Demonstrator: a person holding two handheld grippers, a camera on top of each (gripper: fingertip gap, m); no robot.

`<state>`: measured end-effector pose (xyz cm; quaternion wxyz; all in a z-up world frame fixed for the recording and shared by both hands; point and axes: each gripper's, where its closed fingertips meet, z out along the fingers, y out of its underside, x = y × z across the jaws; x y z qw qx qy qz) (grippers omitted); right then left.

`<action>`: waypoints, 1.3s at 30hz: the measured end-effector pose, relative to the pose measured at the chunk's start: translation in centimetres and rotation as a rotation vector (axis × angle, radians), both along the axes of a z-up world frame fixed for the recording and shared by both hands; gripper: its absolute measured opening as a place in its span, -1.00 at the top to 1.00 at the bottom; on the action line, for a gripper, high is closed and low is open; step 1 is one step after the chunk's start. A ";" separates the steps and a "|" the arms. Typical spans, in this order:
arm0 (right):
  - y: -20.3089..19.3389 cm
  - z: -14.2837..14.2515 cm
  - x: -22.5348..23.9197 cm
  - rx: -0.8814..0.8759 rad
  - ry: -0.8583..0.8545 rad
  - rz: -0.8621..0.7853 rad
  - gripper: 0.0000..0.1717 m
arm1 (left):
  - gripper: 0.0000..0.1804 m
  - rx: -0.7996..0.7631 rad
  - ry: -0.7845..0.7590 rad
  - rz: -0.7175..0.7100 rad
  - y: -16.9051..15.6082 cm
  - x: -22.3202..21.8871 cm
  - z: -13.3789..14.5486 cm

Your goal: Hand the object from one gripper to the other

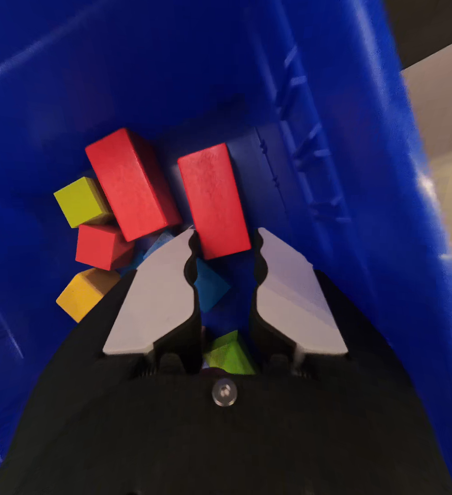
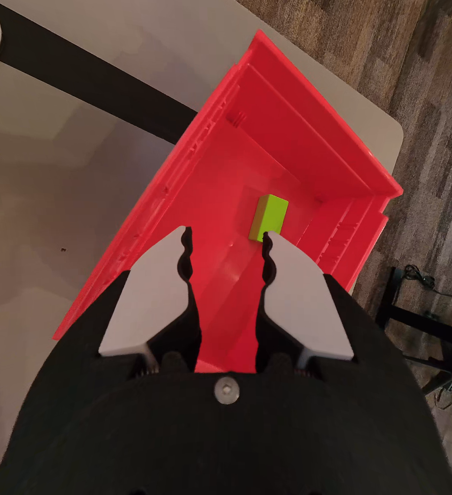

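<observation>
Inside blue bin [image 1: 166,80]: left gripper [image 1: 226,235], fingers spread around the near end of a red block [image 1: 211,198]; right-side gap, nothing pinched.
Over red bin [image 2: 313,139]: right gripper [image 2: 226,233], fingers spread, bare; green block [image 2: 271,217] on the bin floor.

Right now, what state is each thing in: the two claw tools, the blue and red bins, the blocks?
Left gripper: open, straddling a long red wooden block, gap visible at right pad.
Right gripper: open, holding nothing.
Blue plastic bin: holds jumbled coloured blocks.
Red plastic bin: holds one block.
Lime-green block: lying on the red bin's floor.
</observation>
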<state>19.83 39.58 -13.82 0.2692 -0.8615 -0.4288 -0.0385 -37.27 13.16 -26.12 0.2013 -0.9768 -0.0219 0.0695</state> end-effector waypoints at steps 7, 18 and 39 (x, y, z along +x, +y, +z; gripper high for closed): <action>-2.4 3.8 -3.4 0.135 0.116 0.093 0.45 | 0.59 0.140 -0.033 0.026 0.7 -0.5 2.0; -21.8 19.9 -23.7 0.181 1.033 0.762 0.40 | 0.60 1.152 -0.498 -0.388 -0.7 11.0 28.0; -28.6 20.8 -31.7 -0.391 1.412 0.979 0.62 | 0.60 1.320 -0.981 -0.804 -2.0 27.9 31.6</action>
